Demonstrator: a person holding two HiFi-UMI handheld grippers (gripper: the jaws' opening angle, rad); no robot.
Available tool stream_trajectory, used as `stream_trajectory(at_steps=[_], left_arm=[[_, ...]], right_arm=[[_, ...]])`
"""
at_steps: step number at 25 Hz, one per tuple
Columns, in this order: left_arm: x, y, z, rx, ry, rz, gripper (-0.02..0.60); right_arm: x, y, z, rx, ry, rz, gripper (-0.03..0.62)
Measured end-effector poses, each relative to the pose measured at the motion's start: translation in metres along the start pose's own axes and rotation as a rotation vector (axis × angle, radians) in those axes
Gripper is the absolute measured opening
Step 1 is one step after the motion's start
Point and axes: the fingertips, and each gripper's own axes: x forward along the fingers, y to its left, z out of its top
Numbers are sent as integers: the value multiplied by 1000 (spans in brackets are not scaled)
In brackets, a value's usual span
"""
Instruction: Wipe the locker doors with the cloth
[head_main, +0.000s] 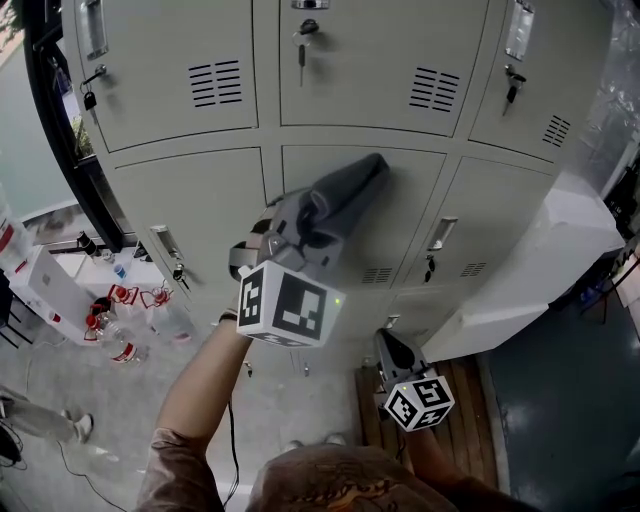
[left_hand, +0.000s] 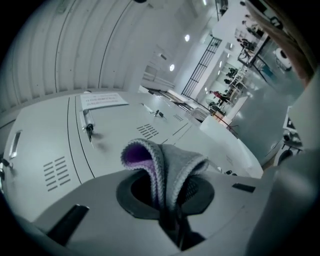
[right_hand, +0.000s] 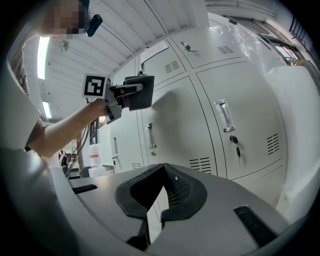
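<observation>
A bank of pale grey lockers fills the head view. My left gripper is shut on a folded grey cloth and holds it up against the middle locker door. In the left gripper view the cloth, grey with a purple inner side, sticks up from between the closed jaws of that gripper. My right gripper hangs lower, off the doors, shut with nothing in it. The right gripper view shows the left gripper with the cloth on the door.
Keys hang in several locks. Water bottles and a white box lie on the floor at left. A white wrapped unit stands at right, with a wooden pallet below it. Another person's legs show at lower left.
</observation>
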Motion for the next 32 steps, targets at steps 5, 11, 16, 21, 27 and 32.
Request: stream_trajectory(at_steps=[5, 11, 16, 21, 27, 32], left_arm=[[2, 27, 33, 67, -48, 46, 40], [5, 43, 54, 126, -71, 79, 40], [13, 42, 53, 160, -51, 75, 40], [32, 31, 34, 148, 6, 32, 40], [54, 21, 9, 147, 58, -5, 40], [68, 12, -4, 113, 77, -34, 40]], right_arm=[[-3, 1, 4, 0, -11, 2, -3], [-6, -2, 7, 2, -24, -4, -3], [-7, -5, 7, 3, -27, -10, -3], [-7, -7, 7, 9, -28, -13, -3], [-5, -12, 7, 21, -31, -23, -3], [-4, -17, 7, 29, -33, -35, -3]])
